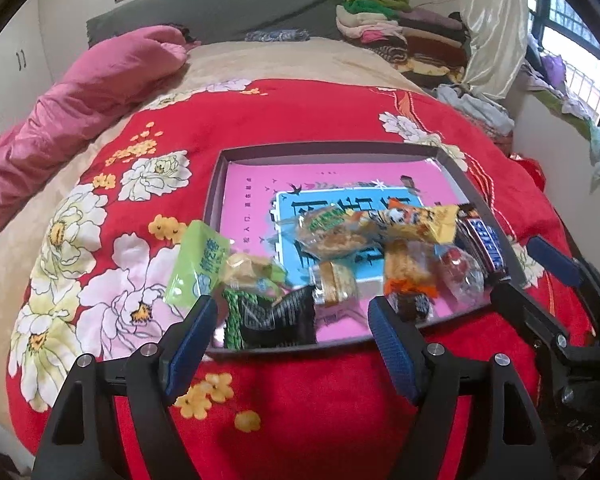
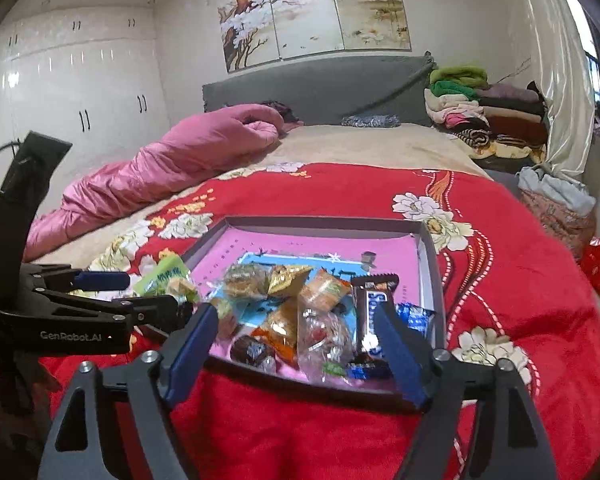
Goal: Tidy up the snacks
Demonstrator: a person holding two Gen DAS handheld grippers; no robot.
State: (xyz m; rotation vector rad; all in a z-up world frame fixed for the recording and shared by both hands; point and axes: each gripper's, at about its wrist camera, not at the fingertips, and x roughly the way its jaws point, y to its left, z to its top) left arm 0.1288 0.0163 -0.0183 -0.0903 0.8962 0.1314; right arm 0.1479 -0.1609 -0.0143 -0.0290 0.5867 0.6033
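A shallow dark-rimmed tray point(image 1: 320, 148) with a pink printed bottom lies on the red floral blanket. Its near half holds several wrapped snacks. Among them are a black packet point(image 1: 276, 320), a yellow-orange packet point(image 1: 416, 220), a Snickers bar point(image 1: 486, 240) and a clear-wrapped candy point(image 1: 460, 276). A green packet point(image 1: 198, 260) lies over the tray's left rim. My left gripper point(image 1: 292, 308) is open above the tray's near left corner, holding nothing. My right gripper point(image 2: 296, 314) is open over the near right part of the tray point(image 2: 324, 222). The Snickers bar point(image 2: 370, 312) lies loose by its right finger.
A rolled pink quilt point(image 2: 172, 160) lies along the bed's left side. Folded clothes point(image 2: 480, 108) are stacked at the grey headboard point(image 2: 320, 84). White wardrobes point(image 2: 80, 100) stand to the left. More cloth and a window point(image 1: 572, 60) are on the right.
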